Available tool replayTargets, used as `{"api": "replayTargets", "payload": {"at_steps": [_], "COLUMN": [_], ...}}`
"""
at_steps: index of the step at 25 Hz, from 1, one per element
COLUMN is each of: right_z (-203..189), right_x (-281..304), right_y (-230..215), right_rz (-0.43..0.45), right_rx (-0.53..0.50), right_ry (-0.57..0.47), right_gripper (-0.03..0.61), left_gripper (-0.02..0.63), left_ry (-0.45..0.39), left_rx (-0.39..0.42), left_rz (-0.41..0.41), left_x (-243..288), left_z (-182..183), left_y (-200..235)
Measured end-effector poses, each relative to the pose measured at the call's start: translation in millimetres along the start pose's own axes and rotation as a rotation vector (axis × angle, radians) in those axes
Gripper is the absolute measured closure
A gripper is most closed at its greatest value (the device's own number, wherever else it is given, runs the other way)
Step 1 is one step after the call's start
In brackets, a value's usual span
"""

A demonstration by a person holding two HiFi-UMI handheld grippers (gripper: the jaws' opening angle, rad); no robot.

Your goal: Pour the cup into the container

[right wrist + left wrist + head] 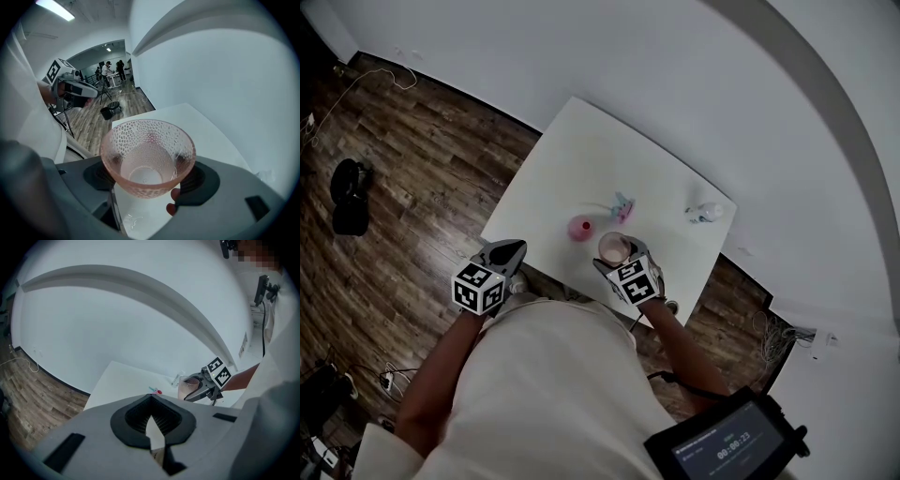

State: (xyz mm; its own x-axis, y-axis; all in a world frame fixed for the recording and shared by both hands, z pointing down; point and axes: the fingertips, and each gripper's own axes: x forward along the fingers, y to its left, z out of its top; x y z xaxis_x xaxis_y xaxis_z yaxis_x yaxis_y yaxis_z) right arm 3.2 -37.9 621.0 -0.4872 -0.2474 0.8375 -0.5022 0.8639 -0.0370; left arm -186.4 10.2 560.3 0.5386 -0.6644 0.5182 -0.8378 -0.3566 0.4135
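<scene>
1. The white tabletop (581, 150) spreads out ahead of both tools, and its near edge runs just below them in the head view.
2. The left tool (152, 425) has its jaws pressed together with nothing between them. It hangs at the near edge of the tabletop, well to the left of the right tool, and points gently downward.
3. The right tool (150, 180) points steeply down over the near part of the tabletop. Its jaws are spread wide and pinch the cup, one pad on each side of the wall.
4. The cup (146, 140) is clear and pinkish with a dimpled wall, wider at the rim than at the base. It sits between the right tool's jaws, above the tabletop. Its long axis, rim to base, stands close to upright, with the mouth facing up and the base toward the tabletop. I cannot tell whether anything is inside.
5. The pink container (580, 228) rests on the tabletop near the right tool, to its left and a little ahead, apart from the cup.
6. A small pink-and-blue thing (622, 206) lies ahead of the right tool, beyond the cup.
7. A small clear thing (705, 214) lies farther off to that tool's right.
</scene>
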Motion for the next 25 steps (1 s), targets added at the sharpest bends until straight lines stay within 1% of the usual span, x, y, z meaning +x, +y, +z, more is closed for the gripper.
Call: {"api": "replayTargets", "payload": {"at_steps": [5,10,15,25], "right_z": [7,2,8,6], "right_x": [6,18,21,30], "right_y": [0,-3,3,10], "right_rz": [0.022,0.05,0.061,0.088], "right_rx": [-0.013,-0.017,-0.021,-0.028], "right_ry": [0.018,0.067,0.101,0.176], "right_gripper": [0.201,0.201,0.201,0.2], "left_gripper": [0.604,0.604,0.604,0.604], "left_ry": [0.0,-0.004,-0.022,-0.04], "left_rx": [-0.01,-0.01,-0.008,-0.015], "left_rz": [0.0,0.001,0.011,0.011], "left_x": [2,9,2,-7], "left_z": [-4,-1,4,5], "left_y": [5,10,17,23]}}
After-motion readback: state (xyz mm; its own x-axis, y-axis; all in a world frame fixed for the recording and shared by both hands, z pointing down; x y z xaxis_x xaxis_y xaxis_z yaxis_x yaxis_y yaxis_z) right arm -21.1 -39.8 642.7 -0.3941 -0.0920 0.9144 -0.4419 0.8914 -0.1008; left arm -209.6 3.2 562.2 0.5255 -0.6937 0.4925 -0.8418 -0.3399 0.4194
